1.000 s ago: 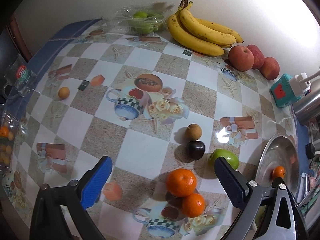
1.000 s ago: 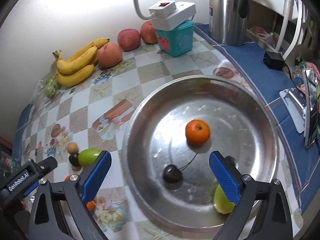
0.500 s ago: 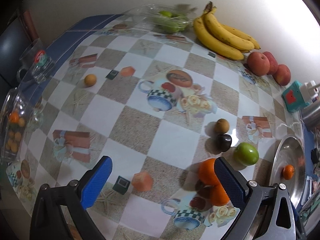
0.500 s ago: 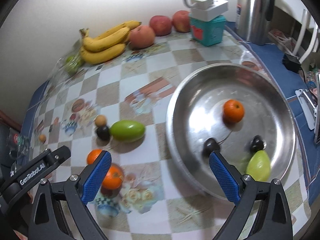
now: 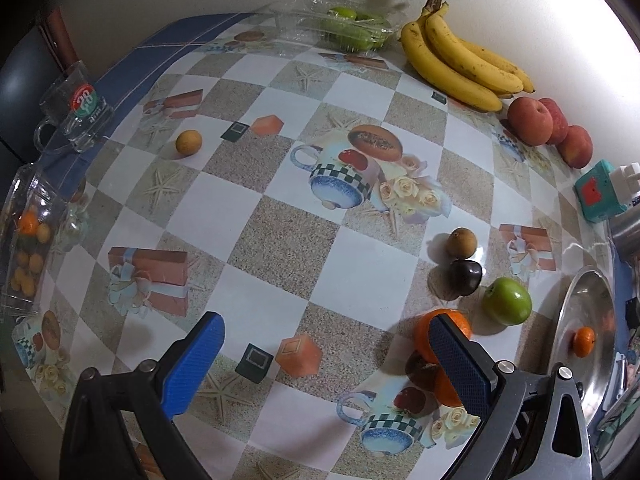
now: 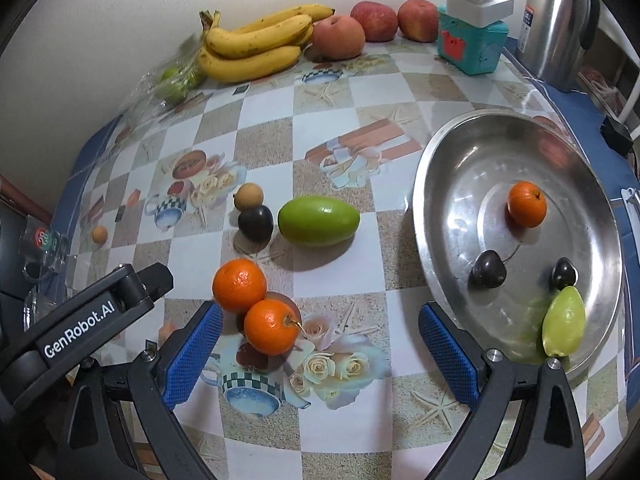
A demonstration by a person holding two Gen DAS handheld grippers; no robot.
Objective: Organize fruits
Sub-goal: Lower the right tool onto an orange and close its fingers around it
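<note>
Fruits split between bench and metal tray, both grippers empty

Fruits lie in two groups. On the patterned bench, two oranges sit touching each other, with a dark round fruit tucked between and under them. Beyond them rests a green mango, and just beside its left end a dark plum touches a small brown longan. A second small longan lies alone, well apart toward the far left of the bench.

To the right, the round metal tray holds a small orange, two dark cherries, one with its stem showing, and a pale green fruit lying against the near rim.

Along the wall stand a bunch of bananas, three red apples in a row, and a clear plastic pack of green fruit. A teal box with a white power adapter on top and a steel kettle stand at the far right. At the left edge are a glass mug and a clear container of small orange fruits.

The right gripper hovers above the bench with its blue pads spread wide, holding nothing; the nearer orange sits just inside its left pad. The left gripper is likewise spread wide and empty, its right pad overlapping the oranges in view.
</note>
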